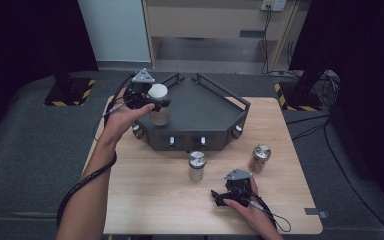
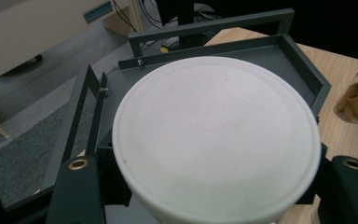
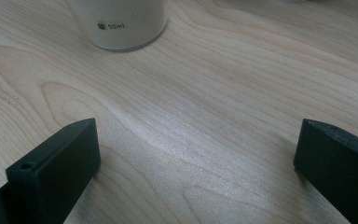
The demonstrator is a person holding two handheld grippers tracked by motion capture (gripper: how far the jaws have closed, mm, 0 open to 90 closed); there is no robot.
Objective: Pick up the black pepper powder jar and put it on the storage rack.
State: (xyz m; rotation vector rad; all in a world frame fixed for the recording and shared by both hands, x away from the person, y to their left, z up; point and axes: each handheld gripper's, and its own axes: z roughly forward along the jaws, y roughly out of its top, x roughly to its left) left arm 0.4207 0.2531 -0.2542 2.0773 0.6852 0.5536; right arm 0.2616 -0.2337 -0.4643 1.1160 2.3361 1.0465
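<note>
Tongs (image 1: 152,106) hold white-lidded jar (image 1: 158,104) over grey tray (image 1: 200,112).

A lab-like test room: wooden table (image 1: 180,200) on grey carpet (image 1: 25,150), dark curtains (image 1: 25,35), hazard-taped stand feet (image 1: 70,92).

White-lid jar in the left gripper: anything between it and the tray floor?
Nothing visible. The left gripper is shut on the white-lid jar over the left part of the dark tray. The tray floor shows bare, and the jar looks already inside the side rails. The other two jars stand on the table, off the tray.
</note>
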